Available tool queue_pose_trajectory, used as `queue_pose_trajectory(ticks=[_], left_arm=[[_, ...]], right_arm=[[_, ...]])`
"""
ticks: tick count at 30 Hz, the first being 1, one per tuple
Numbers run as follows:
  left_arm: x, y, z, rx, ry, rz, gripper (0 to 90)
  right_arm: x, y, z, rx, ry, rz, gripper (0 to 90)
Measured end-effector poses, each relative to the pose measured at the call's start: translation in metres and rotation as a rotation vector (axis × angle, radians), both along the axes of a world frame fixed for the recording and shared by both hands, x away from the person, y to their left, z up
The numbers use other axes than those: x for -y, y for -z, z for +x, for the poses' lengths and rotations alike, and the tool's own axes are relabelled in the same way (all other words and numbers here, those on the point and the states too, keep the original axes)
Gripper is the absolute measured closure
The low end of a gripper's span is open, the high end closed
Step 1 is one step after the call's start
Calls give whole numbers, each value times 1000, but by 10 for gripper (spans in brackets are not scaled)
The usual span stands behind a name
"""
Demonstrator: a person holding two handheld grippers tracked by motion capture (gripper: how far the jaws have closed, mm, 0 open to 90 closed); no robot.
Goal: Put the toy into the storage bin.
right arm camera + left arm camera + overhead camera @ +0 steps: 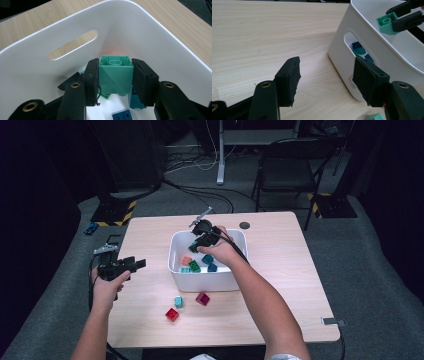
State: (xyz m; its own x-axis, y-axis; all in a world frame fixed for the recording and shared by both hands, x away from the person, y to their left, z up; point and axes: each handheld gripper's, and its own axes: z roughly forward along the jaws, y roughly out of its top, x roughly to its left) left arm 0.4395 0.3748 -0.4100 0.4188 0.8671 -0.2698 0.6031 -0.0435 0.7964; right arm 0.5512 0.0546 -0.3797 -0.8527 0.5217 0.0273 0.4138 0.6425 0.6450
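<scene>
My right gripper (196, 245) reaches down into the white bin (205, 281) and is shut on a sea-green brick (115, 75), one pad on each side of it. The brick hangs above the bin's floor, studs away from the camera. In the left gripper view the same green brick (387, 23) shows between the other gripper's black jaws over the bin's rim. My left gripper (140, 264) hovers over the table left of the bin, open, with nothing between its pads (288, 80).
Several bricks lie in the bin, among them an orange one (186, 261), a green one (194, 266) and a blue one (122, 115). In front of the bin lie a red brick (172, 314), a light teal brick (178, 302) and a maroon brick (202, 298).
</scene>
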Motion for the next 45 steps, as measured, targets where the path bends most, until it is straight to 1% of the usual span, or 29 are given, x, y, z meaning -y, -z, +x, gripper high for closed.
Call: queue_pose_trajectory(ticks=[3, 6, 8, 9, 11, 12, 14, 17, 20, 21, 24, 27, 28, 30, 31, 32, 33, 34, 36, 37, 39, 41, 45], left_arm=[[1, 0, 0, -2, 3, -3, 385], [1, 0, 0, -2, 6, 4, 385], [1, 0, 0, 1, 3, -1, 384], [1, 0, 0, 1, 3, -1, 384], [1, 0, 0, -3, 3, -3, 385], [1, 0, 0, -4, 3, -4, 385], [1, 0, 0, -4, 3, -2, 384], [1, 1, 0, 2, 2, -1, 385], [2, -1, 0, 3, 8, 2, 384], [2, -1, 0, 7, 9, 2, 384], [2, -1, 0, 2, 6, 5, 385], [2, 0, 0, 4, 3, 6, 385], [1, 0, 0, -1, 5, 10, 385], [2, 0, 0, -1, 5, 6, 385], [2, 0, 0, 3, 8, 7, 384], [3, 0, -1, 3, 11, 8, 384], [4, 0, -1, 2, 12, 9, 384], [5, 0, -1, 5, 16, 14, 384], [6, 0, -2, 4, 18, 16, 384], [9, 0, -2, 6, 20, 23, 384], [10, 0, -2, 1, 21, 18, 384], [12, 0, -3, -2, 27, 34, 384], [14, -3, -5, 14, 32, 37, 384]], right_arm=[[-1, 4, 2, -7, 7, -6, 584], [-4, 11, 5, -12, 13, -24, 583], [-5, 14, 6, -21, 22, -34, 582], [-4, 15, 7, -22, 18, -37, 581], [-4, 17, 7, -30, 34, -40, 579], [-3, 17, 7, -34, 32, -40, 577], [-2, 18, 6, -26, 32, -47, 567], [0, 16, 5, -32, 41, -42, 524], [4, 12, 2, -27, 46, -35, 525], [5, 10, 1, -18, 42, -39, 525], [9, 5, -6, -5, 39, -42, 524], [15, -2, -13, 6, 31, -25, 519], [17, -3, -15, 8, 29, -25, 516], [22, -7, -20, -5, 43, -21, 506], [24, -9, -21, 2, 49, -16, 501], [28, -11, -23, 4, 58, -15, 501], [30, -12, -26, 2, 70, -4, 501], [33, -14, -28, 11, 71, 1, 502], [36, -16, -31, 12, 75, 7, 502], [41, -20, -37, 19, 71, 20, 502], [46, -26, -45, 32, 77, 34, 502], [52, -30, -54, 44, 64, 55, 499], [61, -36, -72, 55, 44, 81, 493]])
